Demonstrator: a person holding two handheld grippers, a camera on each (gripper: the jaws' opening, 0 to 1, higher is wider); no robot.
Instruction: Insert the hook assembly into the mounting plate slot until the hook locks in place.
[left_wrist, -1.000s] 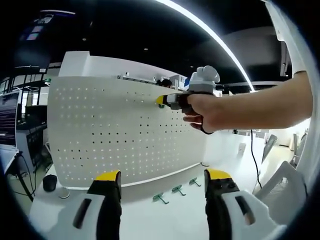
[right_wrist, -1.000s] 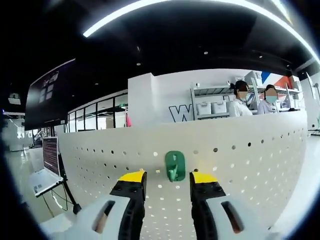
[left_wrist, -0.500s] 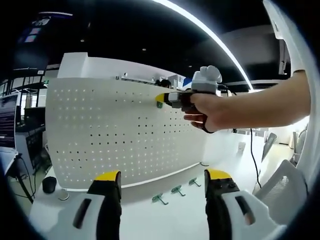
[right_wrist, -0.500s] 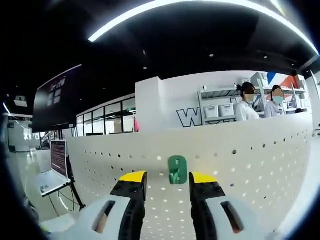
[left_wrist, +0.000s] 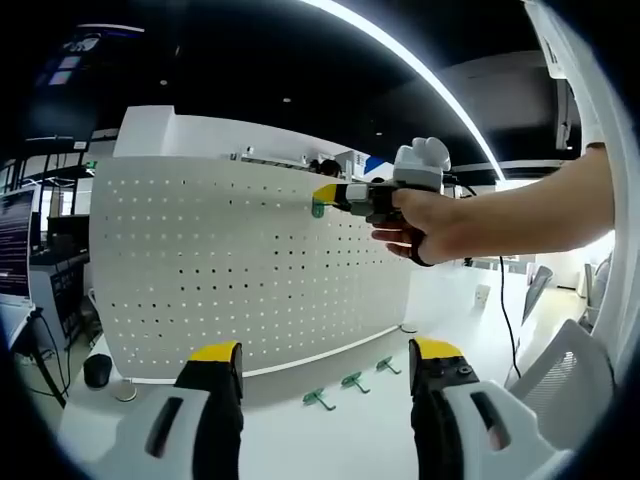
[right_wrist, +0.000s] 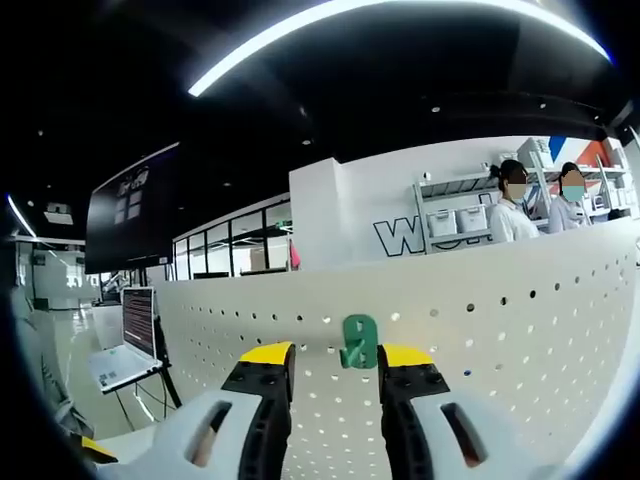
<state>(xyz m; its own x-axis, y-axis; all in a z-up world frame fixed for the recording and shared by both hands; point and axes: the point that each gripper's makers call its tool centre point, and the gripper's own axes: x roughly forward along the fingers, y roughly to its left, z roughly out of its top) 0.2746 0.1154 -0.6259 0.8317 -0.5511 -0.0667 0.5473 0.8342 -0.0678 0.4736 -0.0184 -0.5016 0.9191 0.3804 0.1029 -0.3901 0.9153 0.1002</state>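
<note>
Hook assembly (right_wrist: 359, 341), green, sits against the white perforated mounting plate (right_wrist: 480, 330) close to its top edge, just above and between the yellow tips of the right gripper (right_wrist: 331, 358) in the right gripper view; the jaws stand apart on either side of it, the hook nearer the right-hand tip, and whether either tip touches it cannot be told. In the left gripper view the left gripper (left_wrist: 325, 352) hangs low with its jaws spread wide and nothing between them, over a white tabletop (left_wrist: 330, 440). On that surface, near the foot of the plate, three spare green hooks (left_wrist: 349, 381) lie in a short row, apart from one another. Behind them the mounting plate (left_wrist: 220, 270) stands upright, and high on it the same hook assembly (left_wrist: 318, 209) shows as a small green piece at the yellow tip of the right gripper (left_wrist: 327, 194), which a person's hand (left_wrist: 425, 225) holds level against the plate. A cable (left_wrist: 505, 300) hangs below that arm. Left of the plate, a laptop (right_wrist: 128, 345) stands open on a stand. Past the top edge of the plate in the right gripper view, shelving with storage boxes (right_wrist: 452, 220) stands against a white wall, with two people beside it.
</note>
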